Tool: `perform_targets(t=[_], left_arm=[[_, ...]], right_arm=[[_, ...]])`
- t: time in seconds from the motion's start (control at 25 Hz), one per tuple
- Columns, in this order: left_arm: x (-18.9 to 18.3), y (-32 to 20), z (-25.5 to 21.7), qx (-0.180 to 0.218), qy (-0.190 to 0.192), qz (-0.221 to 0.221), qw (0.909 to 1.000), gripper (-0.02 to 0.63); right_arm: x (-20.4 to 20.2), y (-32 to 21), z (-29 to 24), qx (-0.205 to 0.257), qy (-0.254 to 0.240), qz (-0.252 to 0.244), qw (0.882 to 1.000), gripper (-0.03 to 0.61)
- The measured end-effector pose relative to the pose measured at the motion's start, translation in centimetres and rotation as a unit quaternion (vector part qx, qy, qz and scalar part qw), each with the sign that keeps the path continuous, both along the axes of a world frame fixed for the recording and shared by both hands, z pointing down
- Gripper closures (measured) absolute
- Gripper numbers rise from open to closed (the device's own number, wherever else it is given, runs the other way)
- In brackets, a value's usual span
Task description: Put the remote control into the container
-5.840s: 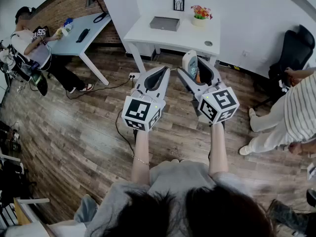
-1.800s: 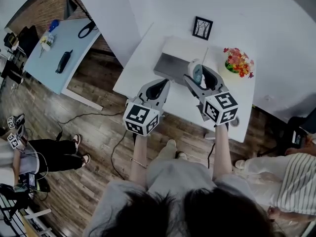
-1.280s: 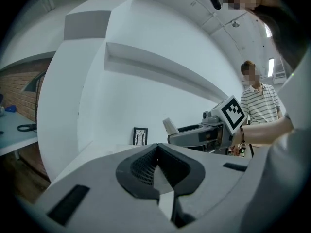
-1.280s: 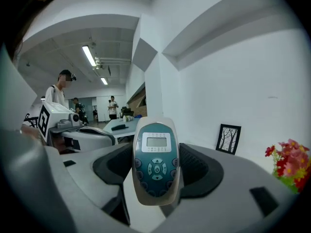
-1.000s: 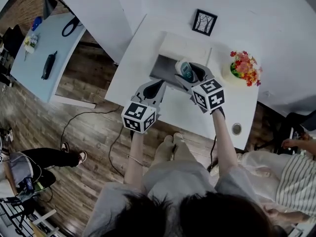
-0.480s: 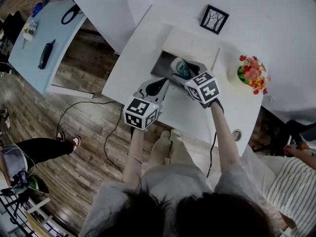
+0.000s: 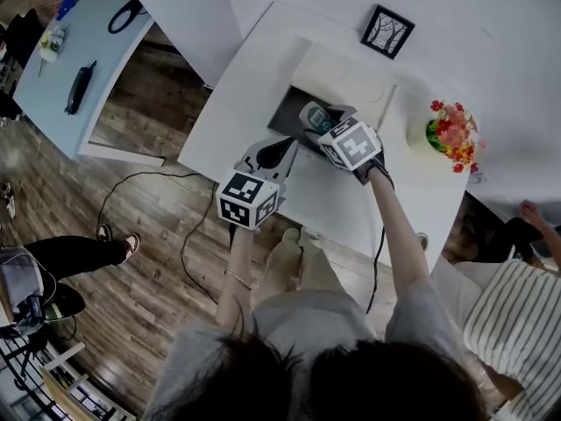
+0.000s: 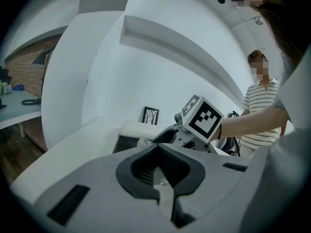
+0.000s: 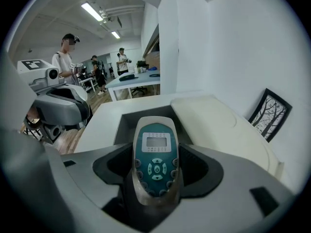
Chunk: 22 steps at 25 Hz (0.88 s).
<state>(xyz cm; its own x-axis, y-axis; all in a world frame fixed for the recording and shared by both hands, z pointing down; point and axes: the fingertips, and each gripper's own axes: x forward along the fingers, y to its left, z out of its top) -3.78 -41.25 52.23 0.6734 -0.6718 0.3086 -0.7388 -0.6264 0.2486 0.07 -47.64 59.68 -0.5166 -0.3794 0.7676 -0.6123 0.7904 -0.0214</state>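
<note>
A teal and white remote control (image 9: 155, 159) with a small screen stands between the jaws of my right gripper (image 9: 156, 188), which is shut on it. In the head view the right gripper (image 7: 321, 121) holds the remote (image 7: 313, 114) over the open dark inside of the grey container (image 7: 289, 112) on the white table (image 7: 245, 77). The container's cream lid (image 7: 344, 75) lies beside the opening, seen close in the right gripper view as the lid (image 9: 218, 125) next to the container (image 9: 127, 120). My left gripper (image 7: 286, 144) is shut and empty, just short of the container near the table's front.
A flower pot (image 7: 450, 132) and a small framed picture (image 7: 387, 32) stand at the back of the table. A pale blue table (image 7: 79, 55) with small items is at the left. A person in a striped shirt (image 7: 517, 296) stands at the right.
I have walked up to the white table. My right gripper has carried the remote forward and left until it hangs over the container's opening. The left gripper stays shut beside it.
</note>
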Motion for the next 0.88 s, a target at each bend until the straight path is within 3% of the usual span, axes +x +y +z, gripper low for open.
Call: perform_targets(t=[0.4,0.88], left_arm=[[-0.2,0.3,0.5,-0.006,0.004,-0.012,0.9999,0.611],[-2.0,0.5,0.5,-0.009,0.014,-0.041,0.999,0.611]], right_arm=[[-0.3,0.2,3.2,-0.032,0.068,-0.032,0.997,0.293],[-1.0,0.4,4.5,-0.052,0.081,-0.041,0.995,0.293]])
